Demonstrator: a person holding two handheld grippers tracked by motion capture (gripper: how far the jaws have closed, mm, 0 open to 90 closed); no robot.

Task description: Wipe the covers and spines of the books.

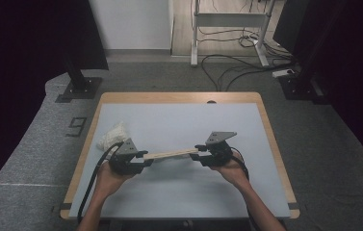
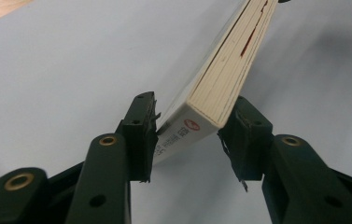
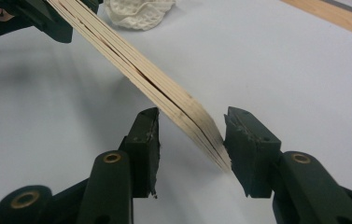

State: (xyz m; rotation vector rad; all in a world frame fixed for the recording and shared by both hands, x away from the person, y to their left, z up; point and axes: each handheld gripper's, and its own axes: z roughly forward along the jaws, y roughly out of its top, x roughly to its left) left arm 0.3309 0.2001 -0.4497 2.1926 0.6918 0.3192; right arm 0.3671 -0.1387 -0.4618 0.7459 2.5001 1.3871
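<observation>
Two grippers at mid-frame of the high view, one thin book (image 1: 172,154) spanning level between them above the grey table (image 1: 179,197). Left gripper (image 1: 143,157) at centre left, jaws closed on the book's spine end; in the left gripper view, book (image 2: 220,91) wedged between both pads, tilted, running to the upper right of the frame. Right gripper (image 1: 201,153) at centre right; in the right gripper view, book's page edge (image 3: 197,128) touching the right-hand pad, clear gap at the left-hand pad, so jaws parted, not clamped. White crumpled cloth (image 1: 112,135) on the table, left of centre, just behind the left gripper.
</observation>
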